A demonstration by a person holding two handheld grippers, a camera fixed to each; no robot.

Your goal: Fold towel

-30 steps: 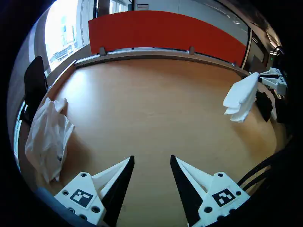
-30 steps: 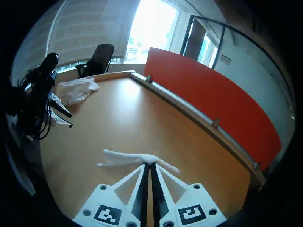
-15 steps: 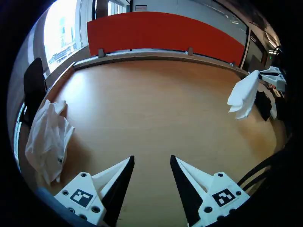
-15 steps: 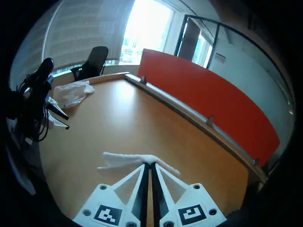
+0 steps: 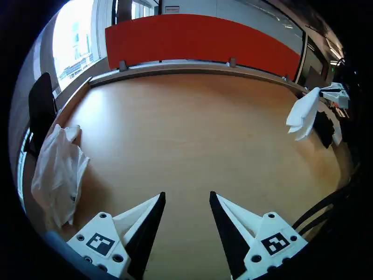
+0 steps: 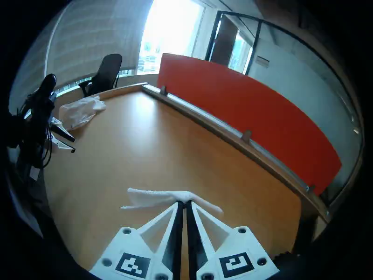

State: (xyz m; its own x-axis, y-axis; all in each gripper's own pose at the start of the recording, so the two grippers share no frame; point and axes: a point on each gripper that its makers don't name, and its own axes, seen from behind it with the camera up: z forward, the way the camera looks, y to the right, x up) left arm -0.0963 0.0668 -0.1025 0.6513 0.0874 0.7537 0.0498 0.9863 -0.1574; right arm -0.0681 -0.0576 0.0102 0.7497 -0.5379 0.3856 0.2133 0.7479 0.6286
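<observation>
Right gripper (image 6: 185, 203) clenches my towel (image 6: 154, 197) by its edge, bunched at two o'clock off my released, empty left gripper (image 5: 186, 196); thin pinch, so it may slip.

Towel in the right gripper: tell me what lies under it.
Bare wooden table lies under the towel, which hangs from the right gripper's shut fingers. The cloth hides the strip of tabletop directly beneath it.

Pours daylight from the blown-out window (image 5: 74, 46), lays a pale sheen on the table (image 5: 186, 121) and soft shadow beside the plastic bag (image 5: 58, 168), looks sharp mid-frame, bows the red screen (image 5: 205, 39), darkens toward the edges.
</observation>
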